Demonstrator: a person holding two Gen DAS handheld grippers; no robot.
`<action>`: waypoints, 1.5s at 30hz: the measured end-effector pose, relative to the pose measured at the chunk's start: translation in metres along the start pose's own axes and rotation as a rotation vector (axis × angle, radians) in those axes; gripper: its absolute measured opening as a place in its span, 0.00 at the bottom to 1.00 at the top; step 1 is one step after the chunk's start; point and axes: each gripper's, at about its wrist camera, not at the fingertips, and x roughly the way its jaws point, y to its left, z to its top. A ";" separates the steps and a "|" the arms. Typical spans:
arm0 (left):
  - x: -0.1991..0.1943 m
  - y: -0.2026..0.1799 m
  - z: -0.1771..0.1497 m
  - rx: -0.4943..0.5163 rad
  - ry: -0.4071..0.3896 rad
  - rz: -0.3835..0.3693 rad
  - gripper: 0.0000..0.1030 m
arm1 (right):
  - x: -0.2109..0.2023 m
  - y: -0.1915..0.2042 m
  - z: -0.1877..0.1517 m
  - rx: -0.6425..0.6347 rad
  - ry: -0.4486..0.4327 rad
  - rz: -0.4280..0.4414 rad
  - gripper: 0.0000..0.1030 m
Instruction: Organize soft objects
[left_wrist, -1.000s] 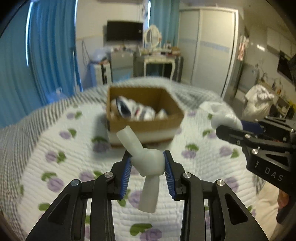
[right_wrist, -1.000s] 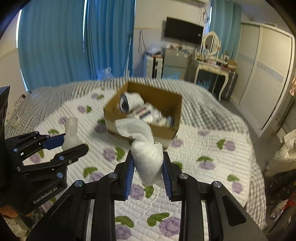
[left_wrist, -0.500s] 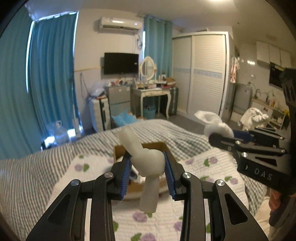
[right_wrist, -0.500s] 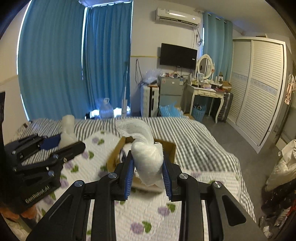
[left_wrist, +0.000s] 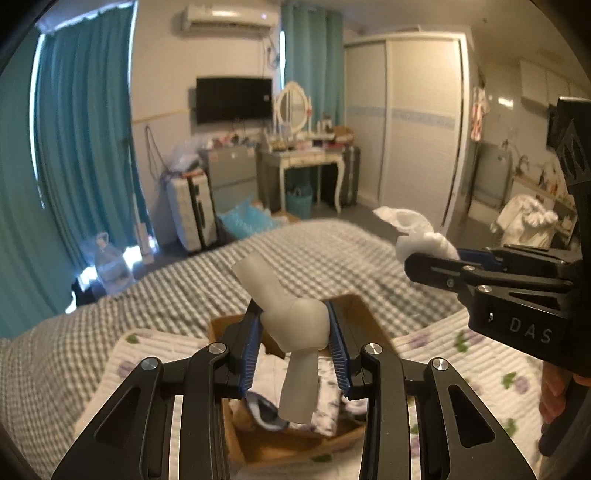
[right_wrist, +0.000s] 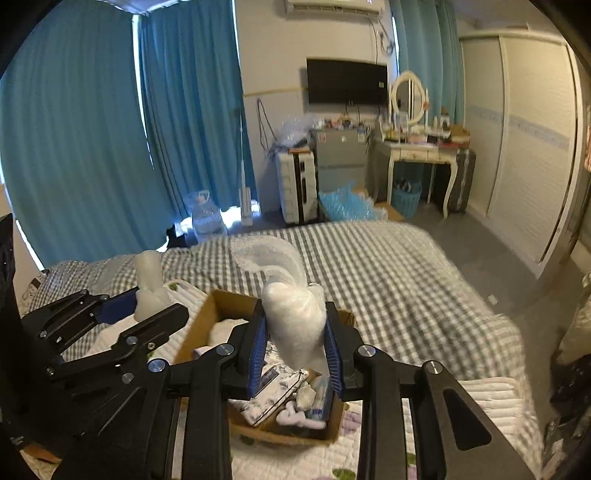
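You hold a knotted soft item in each gripper above the open box (left_wrist: 288, 439), which sits low in the frame on the quilt (left_wrist: 480, 365). Your left gripper (left_wrist: 295, 347) is clamped on the knot of a grey sock (left_wrist: 295, 325); one end sticks up toward the centre of the frame and the other hangs down over the box opening. Your right gripper (right_wrist: 295, 350) is pinched on a white sock (right_wrist: 295, 325), its loose tail curling up and left; in the left view it sits at centre right, level with the grey one. Gripping each at the knot likely keeps the bundle from unravelling and leaves the ends free. The box already holds folded cloth and other soft pieces (right_wrist: 291, 398), so both socks look poised for dropping in. Both appear close over the opening, so release seems the next call; the hanging grey end may catch the box wall.
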 end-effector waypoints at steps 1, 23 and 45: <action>0.013 0.000 -0.002 0.002 0.018 0.000 0.32 | 0.016 -0.006 -0.001 0.011 0.018 0.007 0.27; 0.069 -0.019 -0.027 0.136 0.124 0.086 0.71 | 0.091 -0.047 -0.023 0.115 0.094 0.016 0.53; -0.297 -0.016 0.022 0.047 -0.487 0.139 0.81 | -0.317 0.041 -0.006 0.004 -0.477 -0.090 1.00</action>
